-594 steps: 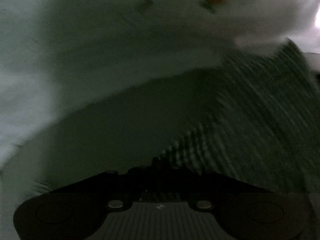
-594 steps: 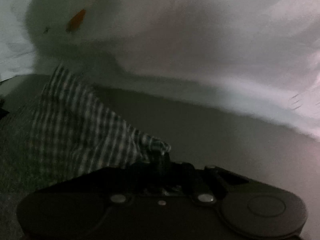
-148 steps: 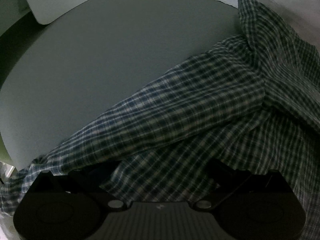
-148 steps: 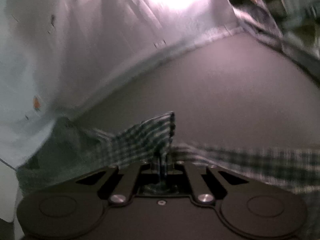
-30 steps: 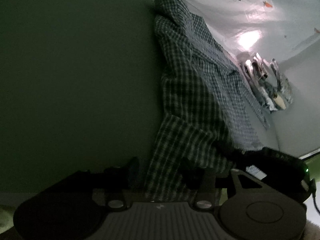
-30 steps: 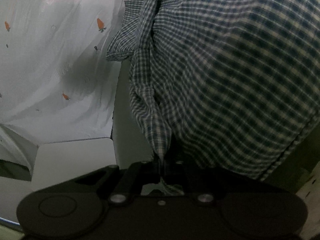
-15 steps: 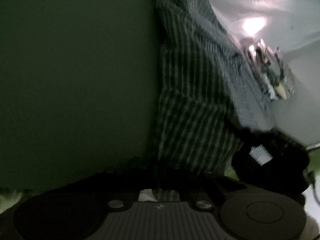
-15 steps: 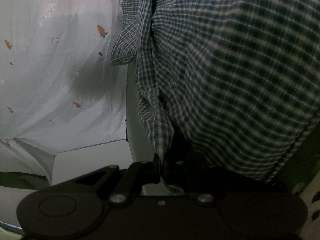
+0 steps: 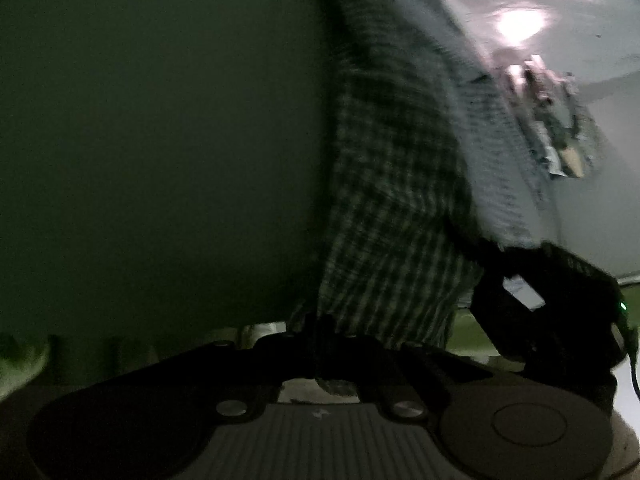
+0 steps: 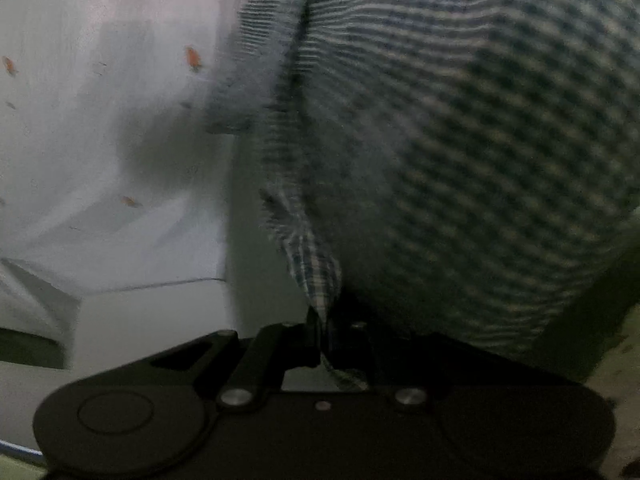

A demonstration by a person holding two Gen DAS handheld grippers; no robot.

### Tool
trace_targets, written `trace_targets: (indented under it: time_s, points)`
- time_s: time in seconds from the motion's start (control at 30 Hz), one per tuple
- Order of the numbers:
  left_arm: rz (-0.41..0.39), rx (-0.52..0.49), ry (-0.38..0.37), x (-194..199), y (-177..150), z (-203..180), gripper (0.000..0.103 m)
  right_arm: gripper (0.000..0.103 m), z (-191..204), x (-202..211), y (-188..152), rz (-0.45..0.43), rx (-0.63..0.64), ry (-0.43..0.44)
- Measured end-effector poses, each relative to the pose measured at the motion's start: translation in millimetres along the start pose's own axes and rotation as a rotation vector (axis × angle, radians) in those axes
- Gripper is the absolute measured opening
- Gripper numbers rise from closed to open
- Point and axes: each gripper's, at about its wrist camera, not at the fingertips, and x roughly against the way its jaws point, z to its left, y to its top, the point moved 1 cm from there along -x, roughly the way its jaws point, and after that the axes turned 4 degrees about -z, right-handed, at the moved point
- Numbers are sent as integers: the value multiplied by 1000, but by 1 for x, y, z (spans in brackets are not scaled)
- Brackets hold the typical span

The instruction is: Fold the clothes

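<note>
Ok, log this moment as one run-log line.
stage: shirt lifted, mid-fold | left gripper: shut on checked shirt | right gripper: shut on checked shirt | backdrop: carrot-print sheet

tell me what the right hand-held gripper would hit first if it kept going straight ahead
The checked shirt: the right hand-held gripper is already shut on its edge, and the cloth fills the view just ahead. What lies behind it is hidden.
</note>
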Motion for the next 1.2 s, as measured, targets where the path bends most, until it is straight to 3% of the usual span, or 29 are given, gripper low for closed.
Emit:
trace_targets:
  time_s: [0.1,0.17,0.2,0.23,0.3,0.37,0.6,0.7,0.87,1.07,1.2]
  points:
    - [9,8,13,1,5,-2,4,11,-2,3,3,1,11,-46]
    - [15,13,21,1,8,-3,23,16,3,8,10,-3,29,-56]
    - [14,15,23,2,10,-4,28,22,7,11,14,-9,42,-53]
    - [-13,18,12,8,14,-7,34,33,11,14,19,-18,55,-47]
    - [-68,32,27,12,30,-12,40,42,20,22,31,-45,84,-30]
    - [-123,46,41,17,46,-17,45,43,30,29,48,-78,119,-19]
    - [-313,93,92,33,101,-35,47,45,37,40,127,-157,94,-4]
    - [-367,102,126,21,134,-49,49,46,38,42,161,-196,88,-12]
    - [-461,120,161,10,196,-57,58,48,36,45,225,-266,75,-51]
    - [-500,150,200,-20,293,-49,64,50,52,30,314,-372,169,-151]
    - [-481,160,240,-56,363,-41,64,53,62,9,376,-460,264,-271]
